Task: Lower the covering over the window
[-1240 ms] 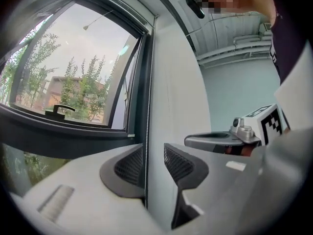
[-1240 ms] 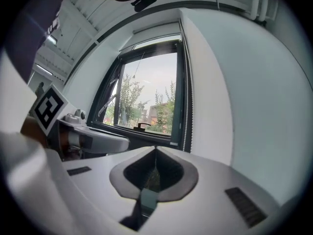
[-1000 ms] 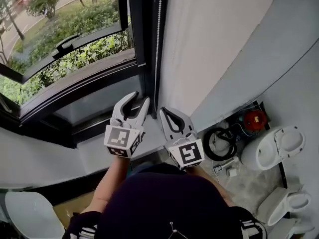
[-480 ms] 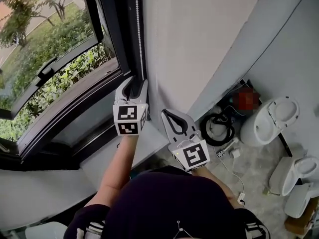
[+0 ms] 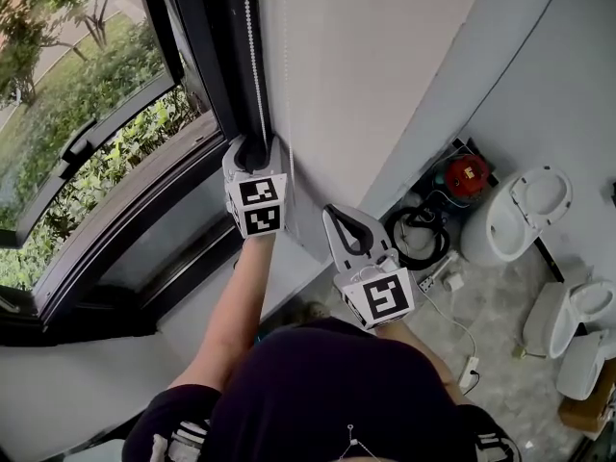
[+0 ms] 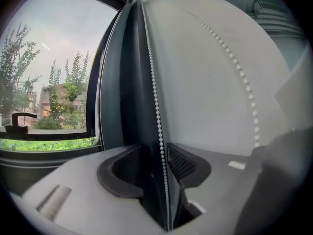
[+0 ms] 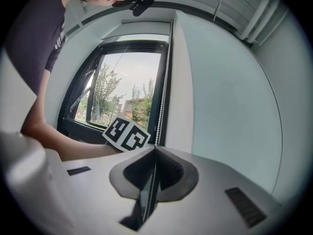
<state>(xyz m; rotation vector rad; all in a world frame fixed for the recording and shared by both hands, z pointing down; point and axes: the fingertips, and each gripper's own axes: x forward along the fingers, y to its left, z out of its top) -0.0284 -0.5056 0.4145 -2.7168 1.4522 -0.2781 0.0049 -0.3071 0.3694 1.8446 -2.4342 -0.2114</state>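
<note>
dark window frame (image 5: pixel 207 85) and wall (image 5: pixel 385 85) hem the bead chain (image 5: pixel 252 65).

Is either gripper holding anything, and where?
Right hand-held gripper: shut on the bead chain, low down. Left hand-held gripper: jaws have just been opening, chain between them, ungripped.

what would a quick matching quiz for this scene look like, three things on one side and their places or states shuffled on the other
Things:
1. left gripper
2. right gripper
3. red item

Places or states:
a. on the floor, beside a coiled black cable
b. jaws apart, a strand of the bead chain between them
c. jaws shut on a chain strand

Pairs: 1-b; 2-c; 3-a

The left jaws have just been opening.
</note>
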